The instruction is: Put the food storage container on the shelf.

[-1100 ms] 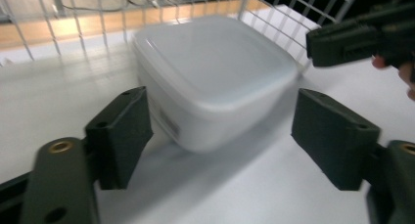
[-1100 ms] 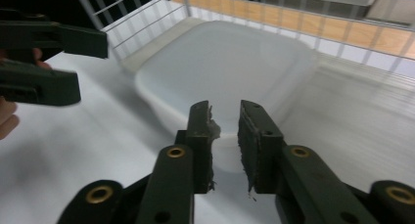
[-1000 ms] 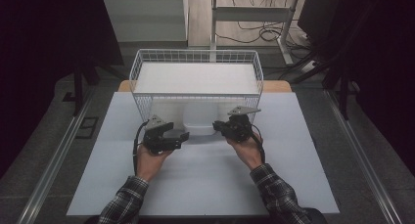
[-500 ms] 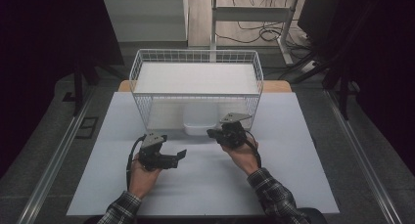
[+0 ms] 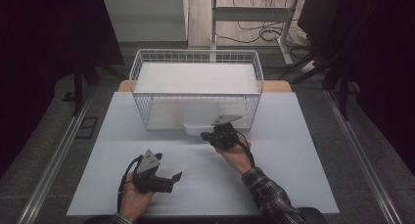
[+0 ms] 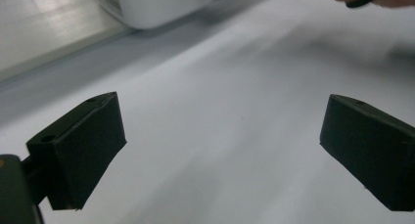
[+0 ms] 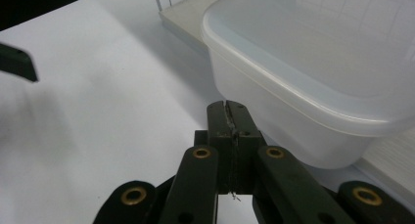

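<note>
A white wire basket [image 5: 195,57] stands at the back middle of the table. A translucent plastic container [image 5: 198,127] [image 7: 313,87] pokes out at the foot of its front side. My right gripper [image 5: 206,135] [image 7: 229,111] sits just in front of that container, jaws pressed together with nothing between them. My left gripper [image 5: 172,181] [image 6: 220,150] hovers low over the bare white tabletop near the front left. Its pads [image 6: 83,150] stand wide apart and empty. The container's corner [image 6: 151,6] lies far ahead in the left gripper view.
A white sheet [image 5: 293,175] covers the table, with bare room to the right and left of the basket. Metal rails [image 5: 54,155] run along both table sides. Dark chairs and floor cables [image 5: 264,33] lie behind the table.
My left gripper has drawn back from the basket's front toward the near left edge of the table. The right gripper has shifted only slightly and stays by the container.
</note>
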Demonstrator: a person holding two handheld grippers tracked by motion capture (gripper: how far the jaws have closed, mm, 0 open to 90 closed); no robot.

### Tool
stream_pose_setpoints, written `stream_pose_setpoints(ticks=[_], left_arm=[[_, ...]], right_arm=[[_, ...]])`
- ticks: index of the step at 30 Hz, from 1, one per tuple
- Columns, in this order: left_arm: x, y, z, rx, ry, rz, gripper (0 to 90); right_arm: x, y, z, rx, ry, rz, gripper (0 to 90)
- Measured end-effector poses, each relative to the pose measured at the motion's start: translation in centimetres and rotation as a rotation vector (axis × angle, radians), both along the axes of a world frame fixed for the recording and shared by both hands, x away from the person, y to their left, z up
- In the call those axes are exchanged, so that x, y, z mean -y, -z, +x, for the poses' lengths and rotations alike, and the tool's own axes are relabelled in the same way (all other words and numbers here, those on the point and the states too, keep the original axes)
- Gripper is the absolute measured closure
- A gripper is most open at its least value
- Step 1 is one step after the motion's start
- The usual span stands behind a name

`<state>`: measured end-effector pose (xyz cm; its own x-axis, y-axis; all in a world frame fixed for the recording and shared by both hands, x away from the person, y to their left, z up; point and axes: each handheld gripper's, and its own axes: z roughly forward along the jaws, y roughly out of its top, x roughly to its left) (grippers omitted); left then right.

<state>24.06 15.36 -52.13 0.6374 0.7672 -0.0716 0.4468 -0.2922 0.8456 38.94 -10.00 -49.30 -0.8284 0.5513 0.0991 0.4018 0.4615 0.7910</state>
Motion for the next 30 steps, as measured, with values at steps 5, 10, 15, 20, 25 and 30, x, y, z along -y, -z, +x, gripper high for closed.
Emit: stream_pose_setpoints(ticks=[5,10,15,20,25,30], left_arm=[[0.1,0.2,-0.7,-0.003,0.006,0.000,2.5],[0.1,0.4,-0.5,0.000,0.005,0.001,2.6],[0.4,0.7,-0.4,-0.006,0.019,0.013,3.2],[0.5,0.8,-0.4,0.006,0.012,0.026,3.3],[0.3,0.8,-0.3,0.005,0.009,0.012,3.2],[0.3,0.9,-0.3,-0.003,0.016,0.008,3.3]], right_arm=[[-0.8,0.6,0.6,-0.013,0.000,-0.014,89.3],[-1.0,1.1,1.2,-0.017,0.012,-0.029,89.3],[-0.9,1.4,1.9,-0.013,0.027,-0.038,89.3],[-1.1,1.4,2.3,-0.005,0.031,-0.046,89.3],[-1.2,1.4,2.9,0.003,0.041,-0.048,89.3],[-1.3,1.3,3.6,0.007,0.061,-0.049,89.3]])
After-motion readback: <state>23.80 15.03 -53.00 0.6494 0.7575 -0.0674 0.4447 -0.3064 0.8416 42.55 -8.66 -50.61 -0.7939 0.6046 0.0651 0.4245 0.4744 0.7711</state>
